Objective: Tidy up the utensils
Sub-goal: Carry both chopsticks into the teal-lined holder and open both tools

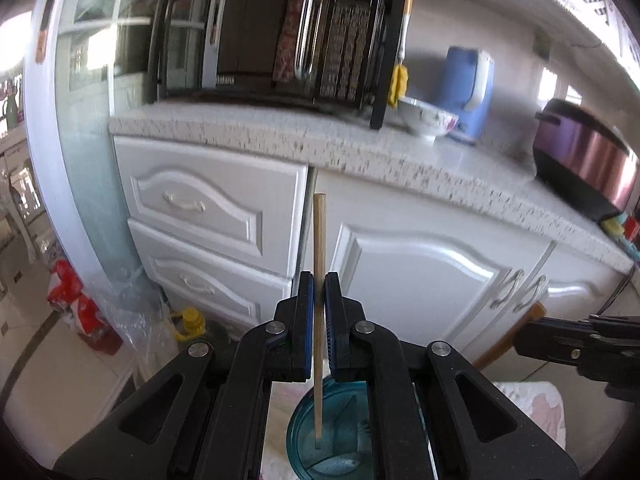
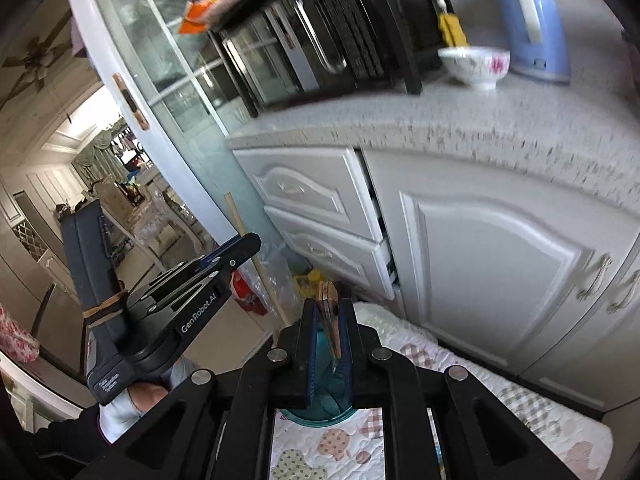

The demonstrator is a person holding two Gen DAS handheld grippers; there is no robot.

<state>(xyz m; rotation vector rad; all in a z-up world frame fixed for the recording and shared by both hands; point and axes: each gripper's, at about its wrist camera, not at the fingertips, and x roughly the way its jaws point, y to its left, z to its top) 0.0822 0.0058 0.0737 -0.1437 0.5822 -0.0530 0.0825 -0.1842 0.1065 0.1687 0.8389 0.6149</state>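
The left hand-held gripper (image 1: 319, 280) is clenched on a wooden chopstick (image 1: 319, 240) that stands upright between its blue pads, its lower end reaching down into a teal glass cup (image 1: 304, 432) directly below. The right hand-held gripper (image 2: 329, 308) is clenched on a brown wooden utensil handle (image 2: 329, 312) above the same cup, which sits on a patchwork quilted cloth (image 2: 420, 360). Ahead stand white cabinet drawers (image 1: 208, 204), slightly pulled out in the right wrist view, under a speckled tabletop (image 1: 320, 144) that carries a black microwave (image 1: 272, 40), a floral bowl (image 1: 428, 118), a blue kettle (image 1: 468, 92) and a purple rice cooker (image 1: 588, 160); plastic bags (image 1: 120, 316) lie on the floor beside the glass door (image 1: 72, 128)
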